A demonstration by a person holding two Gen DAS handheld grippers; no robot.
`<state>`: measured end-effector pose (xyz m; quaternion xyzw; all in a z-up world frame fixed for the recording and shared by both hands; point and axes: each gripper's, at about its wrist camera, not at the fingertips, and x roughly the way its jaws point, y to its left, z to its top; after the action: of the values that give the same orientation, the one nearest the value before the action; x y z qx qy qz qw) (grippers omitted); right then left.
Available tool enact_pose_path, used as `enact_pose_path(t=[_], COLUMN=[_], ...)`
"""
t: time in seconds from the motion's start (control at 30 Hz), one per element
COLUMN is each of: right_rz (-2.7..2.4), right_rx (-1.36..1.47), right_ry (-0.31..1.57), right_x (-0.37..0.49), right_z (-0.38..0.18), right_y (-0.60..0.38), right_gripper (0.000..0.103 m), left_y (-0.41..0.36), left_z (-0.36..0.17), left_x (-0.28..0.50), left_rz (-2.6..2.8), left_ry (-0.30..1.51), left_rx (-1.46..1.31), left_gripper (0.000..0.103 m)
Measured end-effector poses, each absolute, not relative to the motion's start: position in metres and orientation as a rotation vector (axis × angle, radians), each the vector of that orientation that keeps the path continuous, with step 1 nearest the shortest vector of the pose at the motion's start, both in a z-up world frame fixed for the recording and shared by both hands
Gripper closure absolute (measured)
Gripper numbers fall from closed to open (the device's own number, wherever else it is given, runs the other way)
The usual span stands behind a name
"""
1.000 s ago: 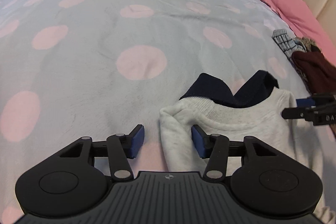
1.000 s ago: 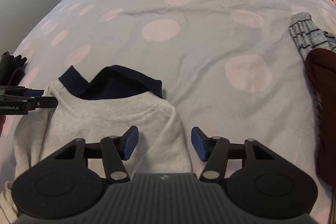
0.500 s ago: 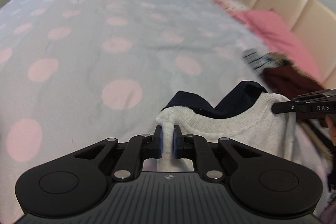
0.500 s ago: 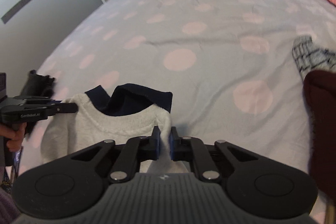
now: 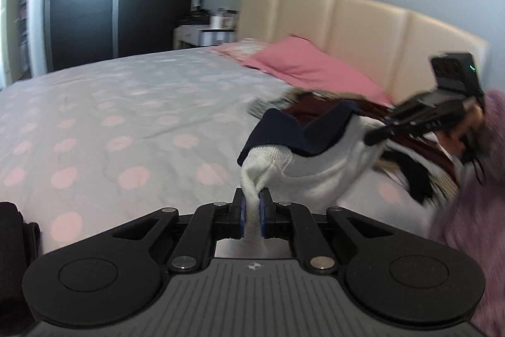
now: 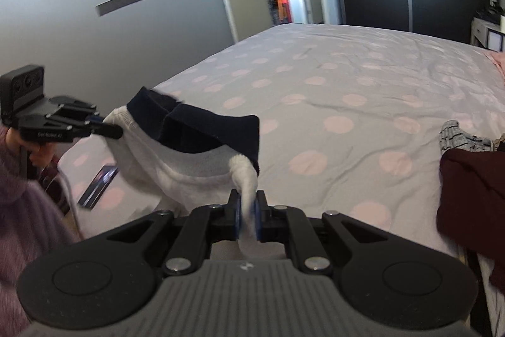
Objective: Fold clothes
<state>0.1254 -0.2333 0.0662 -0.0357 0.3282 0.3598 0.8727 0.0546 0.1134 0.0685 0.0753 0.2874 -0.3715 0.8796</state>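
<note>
Behind our tools stands a bedroom with a dark wardrobe (image 5: pixel 120 5), a beige headboard (image 5: pixel 363 30) and a bed (image 6: pixel 347 103) under a grey cover with pink dots. We hold a white sweatshirt (image 5: pixel 315 176) with a dark navy collar in the air above the near edge of this bed. Our left tool (image 5: pixel 251 212) is closed on one shoulder of it, and our right tool (image 6: pixel 246 218) is closed on the other shoulder, so the cloth hangs stretched between them.

Each tool pinches only a thin bunch of fabric near the fingertips. We think this bunch could slip out if we shake or pull the garment apart too strongly, and then one side would drop and the shape would be lost. The lower part of the sweatshirt is hidden below both tools, so we cannot tell if it hangs free or drags. To the right of the right tool lies a pile of clothes (image 6: pixel 473 179), dark red on top. A swing to that side could catch the pile. Both views are blurred, which suggests fast motion, and this makes a slip more likely.

For writing, the side of the left tool, seen from the right wrist view, carries a small print that looks like "GenRobot.AI". On the right tool a few letters show, but they are too blurred to read.
</note>
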Motion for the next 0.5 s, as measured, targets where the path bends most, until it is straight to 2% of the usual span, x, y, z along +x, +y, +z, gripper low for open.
enact_pose_path(t=[0.2, 0.33, 0.5], right_rz=[0.868, 0.941, 0.993], right_rx=[-0.266, -0.454, -0.845], right_ry=[0.708, 0.718, 0.678], right_x=[0.06, 0.041, 0.011], right_z=[0.042, 0.023, -0.011], right_y=[-0.224, -0.208, -0.183], right_gripper=[0.093, 0.093, 0.093], left_y=[0.104, 0.086, 0.065], left_z=[0.04, 0.011, -0.024], left_x=[0.001, -0.022, -0.049], left_rz=[-0.85, -0.885, -0.924], left_ry=[0.679, 0.689, 0.637], left_rx=[0.353, 0.586, 0.862], left_gripper=[0.097, 0.097, 0.097])
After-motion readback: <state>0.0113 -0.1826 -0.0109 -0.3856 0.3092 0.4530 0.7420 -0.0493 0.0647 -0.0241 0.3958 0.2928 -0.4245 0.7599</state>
